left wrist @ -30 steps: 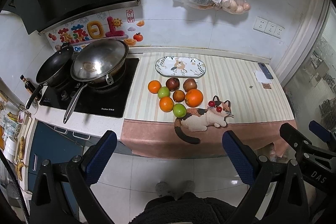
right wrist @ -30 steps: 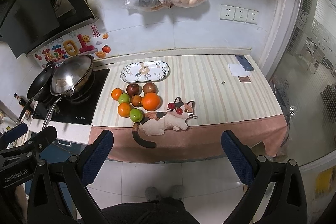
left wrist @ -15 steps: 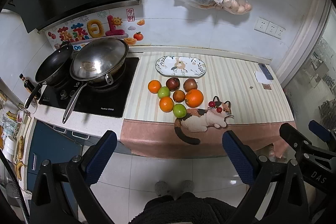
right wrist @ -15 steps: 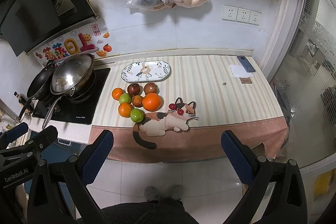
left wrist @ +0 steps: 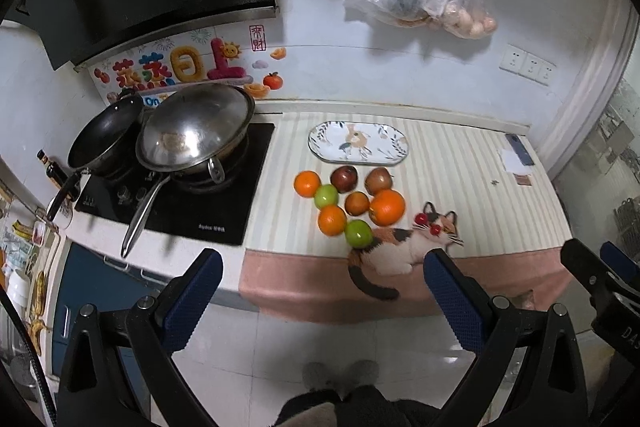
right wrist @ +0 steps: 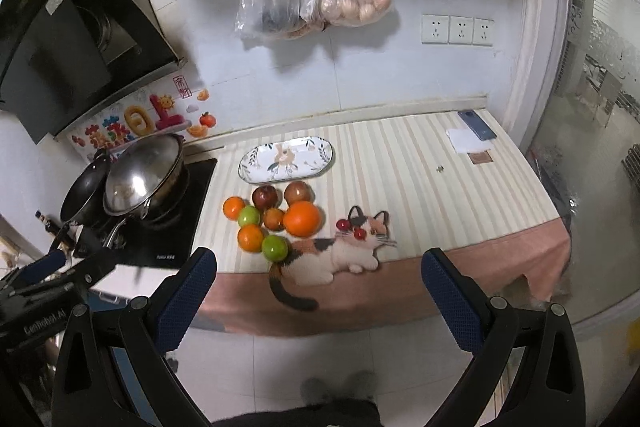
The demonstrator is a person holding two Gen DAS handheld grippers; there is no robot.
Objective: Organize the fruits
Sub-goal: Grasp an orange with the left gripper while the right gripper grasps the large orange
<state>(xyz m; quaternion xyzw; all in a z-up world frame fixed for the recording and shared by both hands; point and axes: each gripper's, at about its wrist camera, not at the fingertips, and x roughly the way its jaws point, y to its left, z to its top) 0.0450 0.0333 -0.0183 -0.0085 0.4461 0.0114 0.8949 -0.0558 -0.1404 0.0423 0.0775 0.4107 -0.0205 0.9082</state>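
white tiled wall (left wrist: 328, 39), striped counter (right wrist: 400, 163)

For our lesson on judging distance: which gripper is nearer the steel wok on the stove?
Left. The left gripper sits back from the wok, slightly to its right; the right gripper is much farther right.

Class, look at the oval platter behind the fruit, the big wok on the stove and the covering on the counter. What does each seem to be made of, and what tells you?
Oval platter: probably glazed ceramic; glossy white with a printed floral pattern.
Wok: bare metal, likely stainless steel; silvery, reflective.
Counter covering: seemingly soft fabric or a mat; matte, striped, draping over the edge.
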